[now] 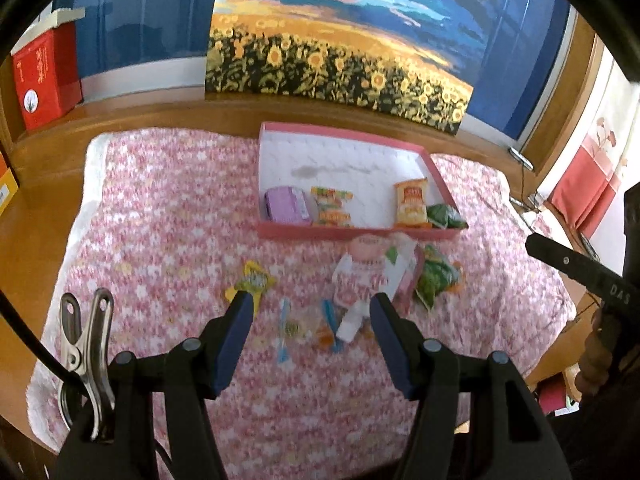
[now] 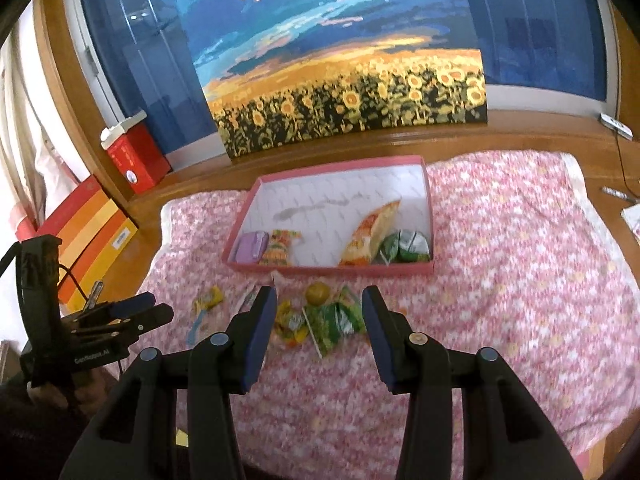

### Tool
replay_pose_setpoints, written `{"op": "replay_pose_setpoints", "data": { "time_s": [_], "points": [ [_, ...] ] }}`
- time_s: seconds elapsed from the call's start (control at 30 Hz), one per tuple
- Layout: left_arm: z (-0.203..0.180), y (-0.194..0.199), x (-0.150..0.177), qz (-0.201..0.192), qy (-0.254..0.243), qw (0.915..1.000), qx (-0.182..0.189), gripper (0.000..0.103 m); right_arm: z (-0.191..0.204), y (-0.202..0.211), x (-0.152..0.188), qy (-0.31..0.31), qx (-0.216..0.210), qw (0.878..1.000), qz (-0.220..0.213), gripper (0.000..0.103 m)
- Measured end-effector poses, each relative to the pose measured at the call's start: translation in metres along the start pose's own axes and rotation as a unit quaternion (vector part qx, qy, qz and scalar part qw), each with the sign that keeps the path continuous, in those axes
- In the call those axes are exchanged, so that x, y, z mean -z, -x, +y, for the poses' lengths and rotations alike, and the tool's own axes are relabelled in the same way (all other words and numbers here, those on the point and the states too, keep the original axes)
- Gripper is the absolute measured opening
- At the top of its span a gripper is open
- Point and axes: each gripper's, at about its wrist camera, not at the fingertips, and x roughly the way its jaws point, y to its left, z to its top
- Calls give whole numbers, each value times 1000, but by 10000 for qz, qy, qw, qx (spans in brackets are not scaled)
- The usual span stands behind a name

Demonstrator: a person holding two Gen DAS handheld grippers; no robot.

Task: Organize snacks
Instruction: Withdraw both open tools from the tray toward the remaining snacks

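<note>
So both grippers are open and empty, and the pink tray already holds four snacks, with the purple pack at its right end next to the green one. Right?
Not quite. The purple pack lies at the left end of the pink tray, far from the green pack at the right end, as the left wrist view shows. The rest stands: left gripper and right gripper are open and empty, four snacks in the tray.

Looked like somebody's home to me, probably a bedroom bay-window nook. I saw a wooden ledge (image 1: 132, 116) covered with a pink floral quilt (image 1: 168, 216), a sunflower painting (image 1: 340, 52) propped against the blue-tinted window (image 2: 136, 56), curtains (image 2: 28, 120) off to the side, and a red gift box (image 1: 44, 76) parked in the corner. Nothing lab-ish about it.
</note>
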Motion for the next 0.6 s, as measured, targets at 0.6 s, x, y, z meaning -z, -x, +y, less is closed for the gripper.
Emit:
{"op": "replay_pose_setpoints", "data": {
  "time_s": [0.6],
  "points": [
    [1,-8,57,841,161,9961,234,64,11,-17,52,-197,90,9948,997,46]
  ]
}}
